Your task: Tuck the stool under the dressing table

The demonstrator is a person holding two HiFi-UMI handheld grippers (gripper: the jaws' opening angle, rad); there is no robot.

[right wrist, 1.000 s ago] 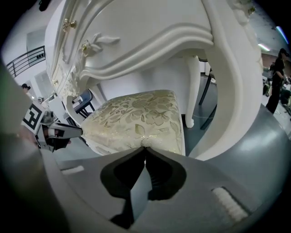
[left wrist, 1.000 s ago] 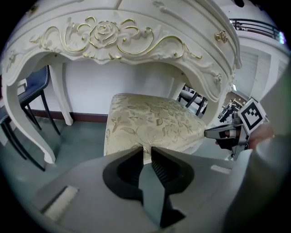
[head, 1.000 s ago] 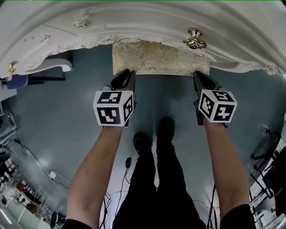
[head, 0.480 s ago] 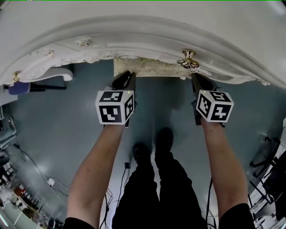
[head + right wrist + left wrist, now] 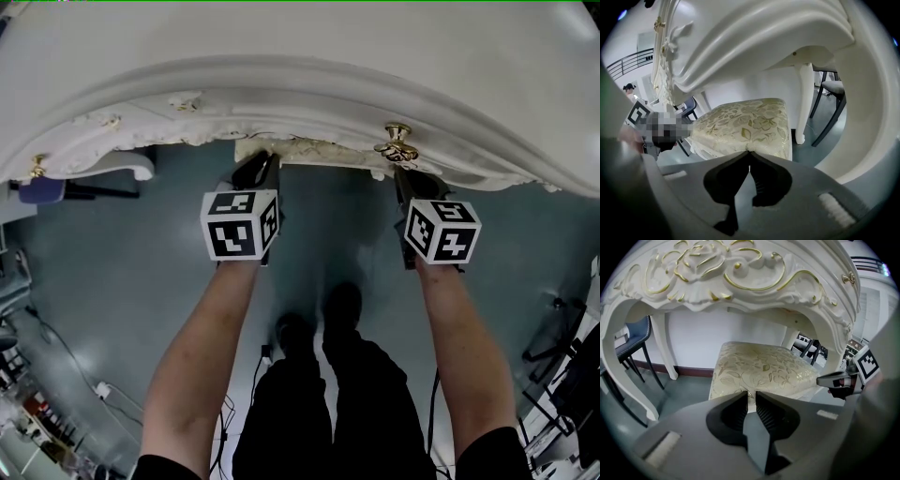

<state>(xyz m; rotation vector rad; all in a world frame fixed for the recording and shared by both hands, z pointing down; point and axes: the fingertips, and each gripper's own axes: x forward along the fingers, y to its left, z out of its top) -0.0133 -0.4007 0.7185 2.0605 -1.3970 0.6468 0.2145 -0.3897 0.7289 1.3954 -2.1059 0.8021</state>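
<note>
The stool point(image 5: 309, 147) shows only as a thin strip of cream floral cushion under the front edge of the white dressing table point(image 5: 300, 56). My left gripper point(image 5: 265, 161) is at the strip's left end and my right gripper point(image 5: 401, 178) at its right end. In the left gripper view the cushion point(image 5: 759, 366) lies beneath the carved apron point(image 5: 736, 273), and the left gripper point(image 5: 751, 394) pinches its near edge with narrow jaws. In the right gripper view the right gripper point(image 5: 749, 153) has its tips closed on the near edge of the cushion point(image 5: 745, 122).
A brass knob point(image 5: 397, 145) juts from the table front just above my right gripper. A dark blue chair point(image 5: 633, 338) stands to the table's left and another chair point(image 5: 832, 93) to its right. The person's feet point(image 5: 319, 319) stand behind the grippers. Cables point(image 5: 103, 389) lie on the floor.
Both grippers have moved forward with the stool. The cushion has slid under the table, from mostly showing to a thin strip.
</note>
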